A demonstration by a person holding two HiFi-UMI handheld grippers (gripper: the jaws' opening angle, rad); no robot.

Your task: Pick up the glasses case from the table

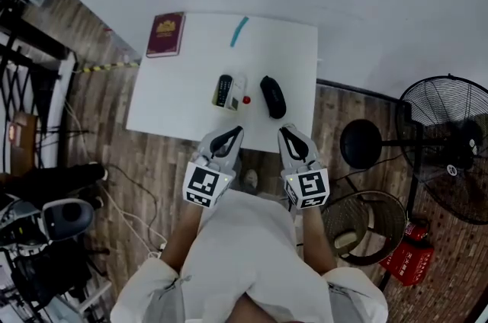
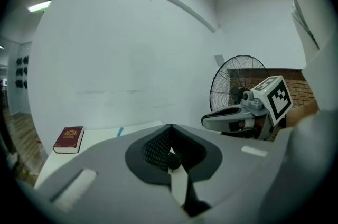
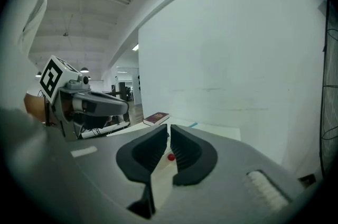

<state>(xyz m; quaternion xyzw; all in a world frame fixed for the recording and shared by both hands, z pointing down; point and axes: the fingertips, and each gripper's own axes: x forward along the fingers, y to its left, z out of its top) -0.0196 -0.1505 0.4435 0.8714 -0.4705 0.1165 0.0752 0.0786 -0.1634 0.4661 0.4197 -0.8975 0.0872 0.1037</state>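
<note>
Table: white square table (image 1: pixel 171 112), the landmark for every entry.
Far left corner: dark red hardback book (image 1: pixel 165 34), lying flat on the table.
Far edge, middle: light blue pen-like strip (image 1: pixel 239 31).
Near half, centre: black remote control (image 1: pixel 223 90); small white block (image 1: pixel 236 93) just beside it on the right; small red ball (image 1: pixel 246 100) next right.
Near half, right: black oval glasses case (image 1: pixel 273 97), right of the ball.
Near edge: left gripper (image 1: pixel 236 131) and right gripper (image 1: pixel 283 131), side by side, apart from everything on the table.
Floor, right of table: black pedestal fan (image 1: pixel 450 146); round wire basket (image 1: pixel 364 226) nearer.
</note>
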